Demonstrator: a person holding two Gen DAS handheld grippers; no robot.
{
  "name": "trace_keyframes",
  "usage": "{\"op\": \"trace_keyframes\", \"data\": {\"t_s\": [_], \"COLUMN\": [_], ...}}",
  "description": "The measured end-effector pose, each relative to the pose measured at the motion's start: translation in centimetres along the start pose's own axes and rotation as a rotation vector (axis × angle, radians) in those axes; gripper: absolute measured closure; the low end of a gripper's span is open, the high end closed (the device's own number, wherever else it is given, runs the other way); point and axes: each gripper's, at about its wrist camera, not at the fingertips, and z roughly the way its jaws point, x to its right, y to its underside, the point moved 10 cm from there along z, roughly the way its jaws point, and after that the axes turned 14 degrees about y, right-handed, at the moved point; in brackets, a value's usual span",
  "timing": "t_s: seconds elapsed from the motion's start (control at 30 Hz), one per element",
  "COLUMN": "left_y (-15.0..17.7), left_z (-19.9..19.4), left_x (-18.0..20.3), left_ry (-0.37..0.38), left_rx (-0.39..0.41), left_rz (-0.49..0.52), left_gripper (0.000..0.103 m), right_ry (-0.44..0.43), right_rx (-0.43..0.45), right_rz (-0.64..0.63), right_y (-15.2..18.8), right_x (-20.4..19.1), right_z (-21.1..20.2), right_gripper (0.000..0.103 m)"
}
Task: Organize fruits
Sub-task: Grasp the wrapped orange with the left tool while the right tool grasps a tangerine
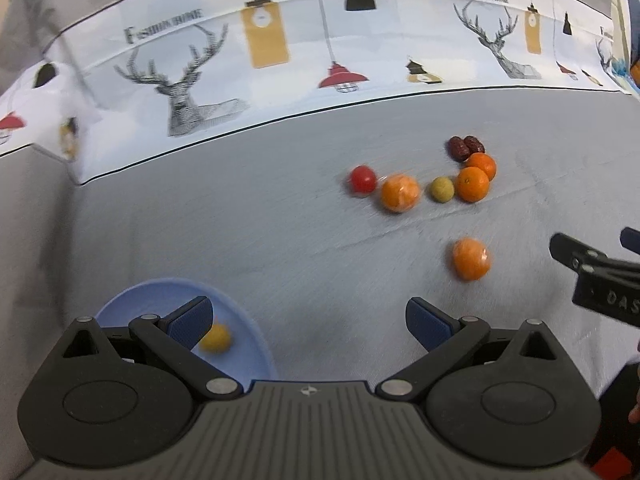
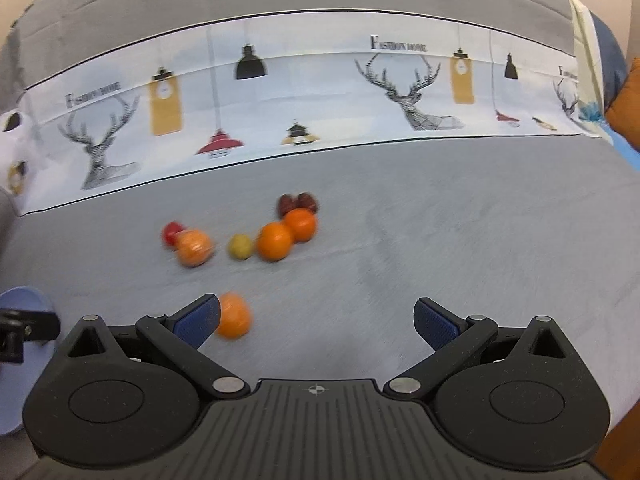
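On the grey cloth lies a cluster of fruit: a red tomato [image 1: 363,179], a wrapped orange [image 1: 400,193], a yellow-green fruit [image 1: 441,189], two oranges [image 1: 473,184] and dark red dates [image 1: 464,146]. A lone wrapped orange [image 1: 471,259] lies nearer, just beyond my right gripper's left finger [image 2: 200,322]. A blue plate [image 1: 240,332] at lower left holds a small yellow fruit [image 1: 216,338]. My left gripper [image 1: 308,320] is open beside the plate, its left finger over the plate. My right gripper [image 2: 316,320] is open with nothing between its fingers; it shows as a black body [image 1: 600,276] in the left wrist view.
A white band printed with deer, lamps and lettering [image 1: 256,60] crosses the far side of the cloth. The blue plate [image 2: 24,300] sits at the left edge of the right wrist view. An orange object [image 2: 628,108] lies at the far right.
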Motion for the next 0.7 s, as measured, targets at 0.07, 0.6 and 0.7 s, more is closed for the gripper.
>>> {"op": "trace_keyframes", "data": {"t_s": [0.07,0.6,0.7], "left_y": [-0.9,-8.8,-9.1], "left_z": [1.5,13.0,14.3], "left_x": [0.3,2.5,2.0], "left_ry": [0.013,0.163,0.145], "left_rx": [-0.007,-0.048,-0.046], "left_rz": [0.004,-0.169,-0.218], "left_gripper": [0.000,0.000,0.001], "right_ry": [0.006,-0.095,-0.105], "right_rx": [0.000,-0.053,-0.106], "right_rz": [0.004,-0.008,-0.018], "right_y": [-0.6,-5.3,-5.4], "right_x": [0.2,-2.8,-3.7], "right_z": [1.8,14.8,15.7], "right_gripper": [0.001,0.018,0.021]}}
